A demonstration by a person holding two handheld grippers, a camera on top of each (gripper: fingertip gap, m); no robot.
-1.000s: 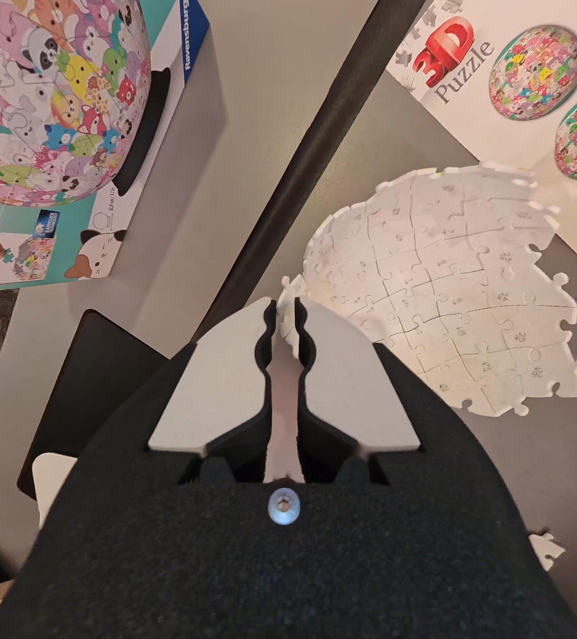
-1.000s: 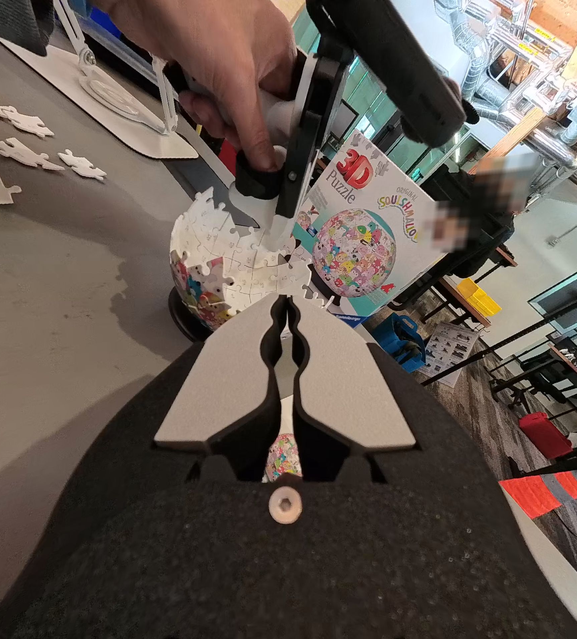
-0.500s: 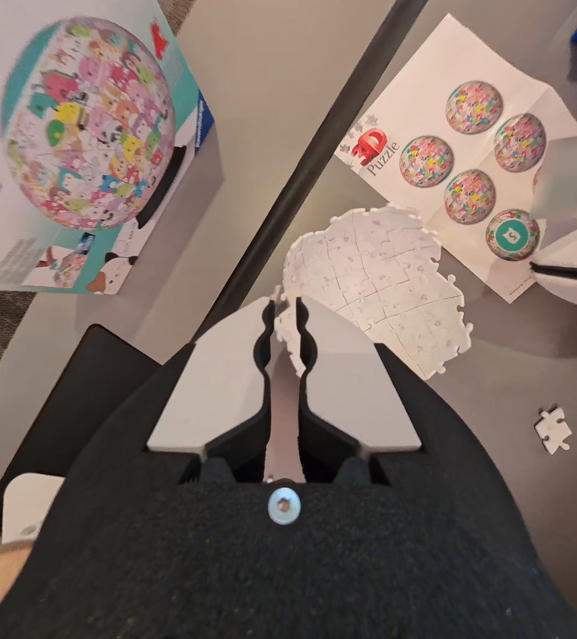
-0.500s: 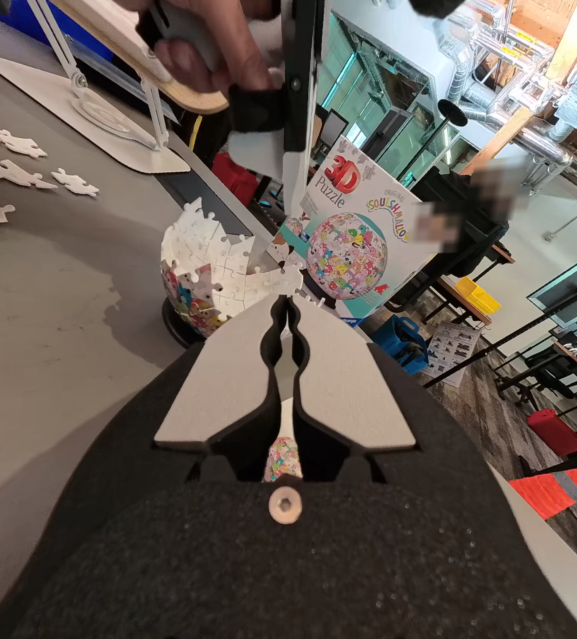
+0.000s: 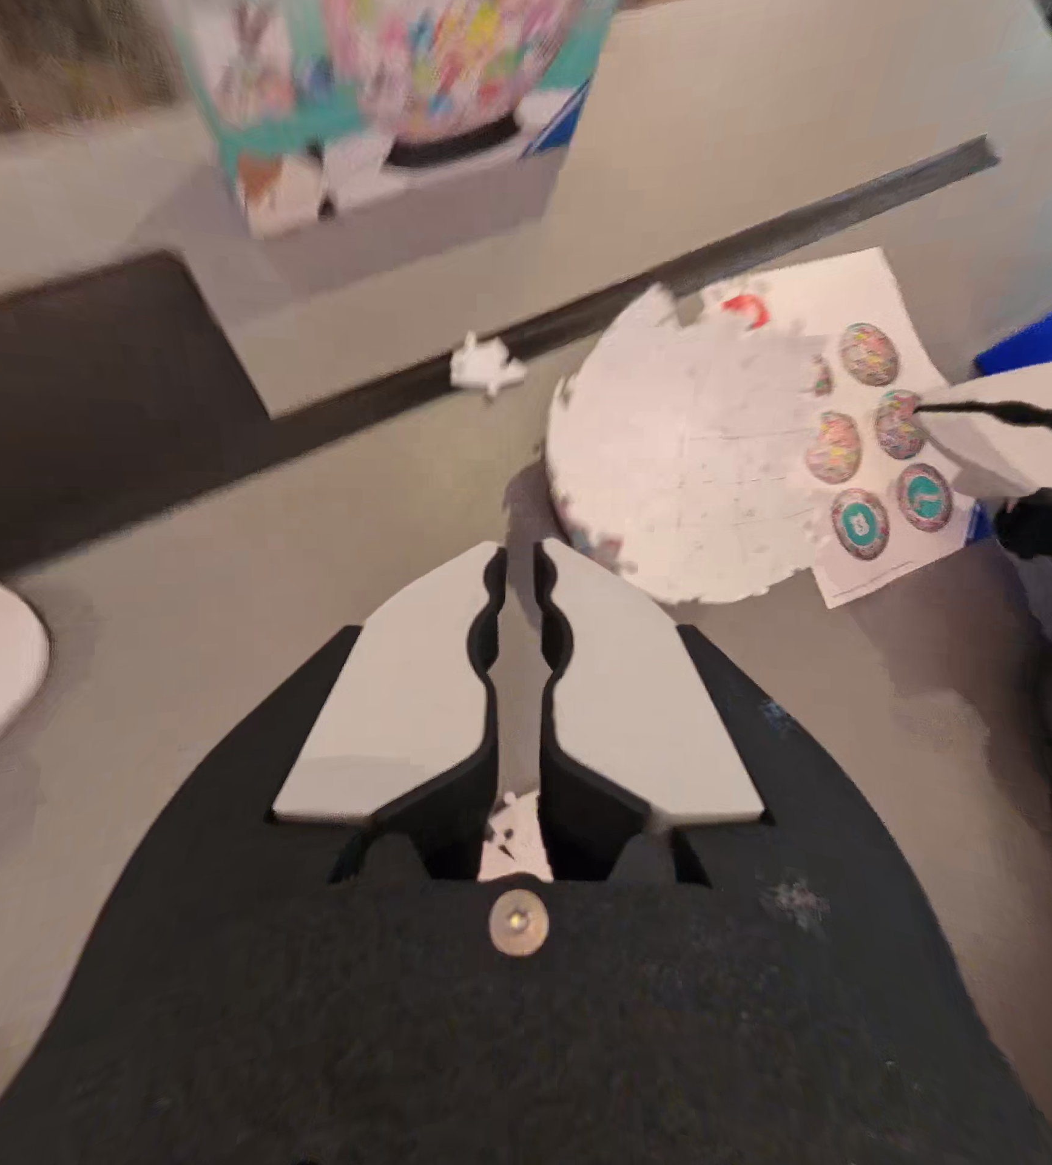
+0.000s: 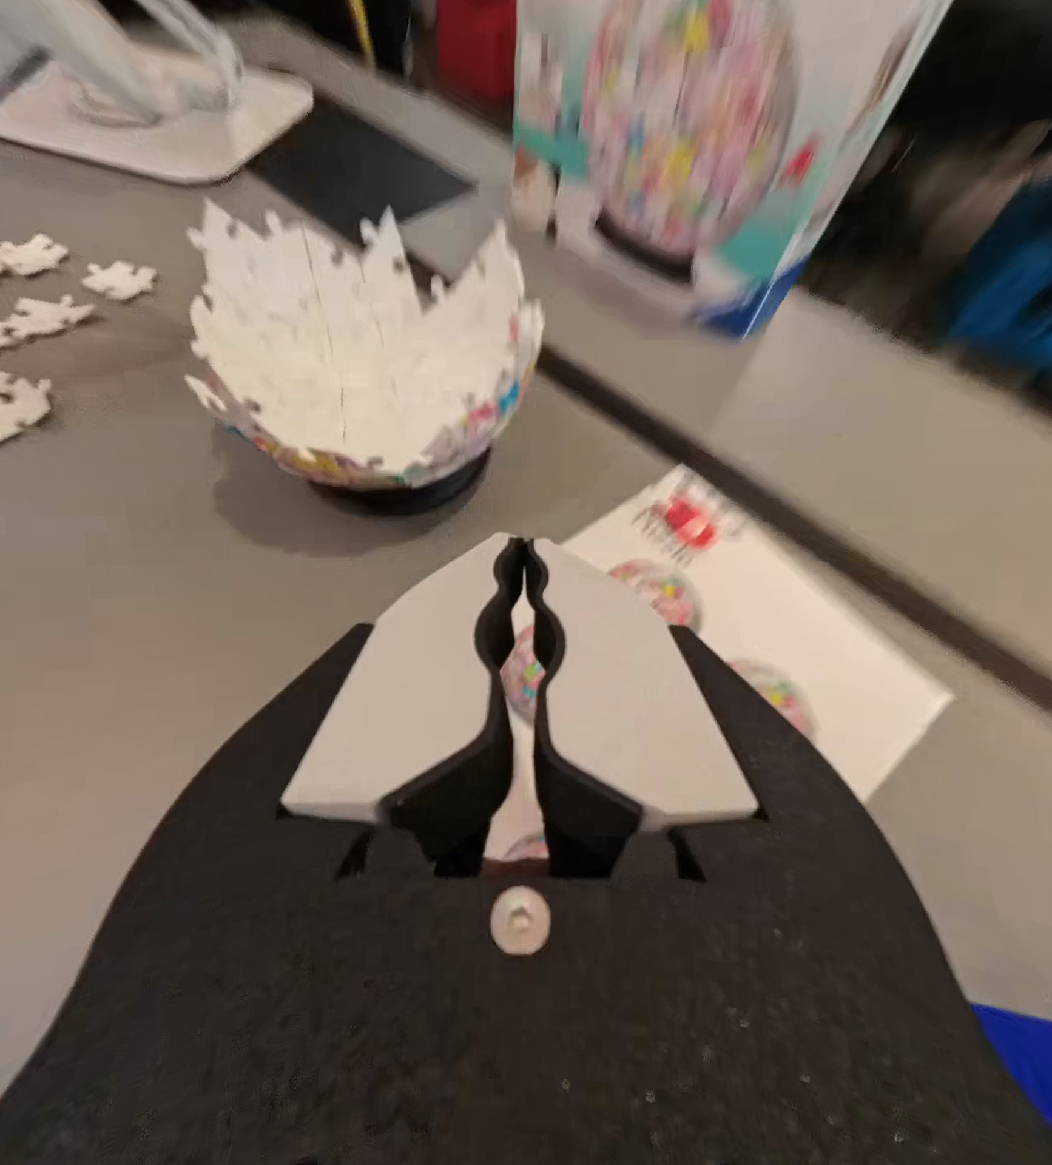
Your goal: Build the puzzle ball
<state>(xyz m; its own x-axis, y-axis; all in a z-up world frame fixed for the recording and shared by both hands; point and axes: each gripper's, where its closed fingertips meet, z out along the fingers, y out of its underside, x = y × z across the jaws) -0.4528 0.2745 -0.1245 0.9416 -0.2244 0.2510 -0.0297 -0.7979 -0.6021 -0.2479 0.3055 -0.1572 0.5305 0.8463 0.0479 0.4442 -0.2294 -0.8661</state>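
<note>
The half-built puzzle ball (image 6: 347,353) is an open white shell with a jagged rim, standing on a black stand (image 6: 410,488). It also shows in the blurred left wrist view (image 5: 687,466). My left gripper (image 5: 520,555) is near the ball's left side, apart from it. Its jaws are shut to a narrow slit with nothing between them. My right gripper (image 6: 523,545) is shut and empty, above the instruction sheet (image 6: 826,630) in front of the ball. Its tips show at the right of the left wrist view (image 5: 917,410).
Loose white pieces lie left of the ball (image 6: 13,302), one near the table seam (image 5: 485,372), one under my left gripper (image 5: 514,838). The puzzle box (image 6: 668,126) stands behind. A white base plate (image 6: 151,126) and a black mat (image 6: 353,170) are at the back left. There is about 20 centimeters between the tips of the two grippers.
My left gripper has come away from the ball's rim and drawn back to its left. My right gripper has backed off over the sheet and its tips have closed fully. Both views are blurred by motion.
</note>
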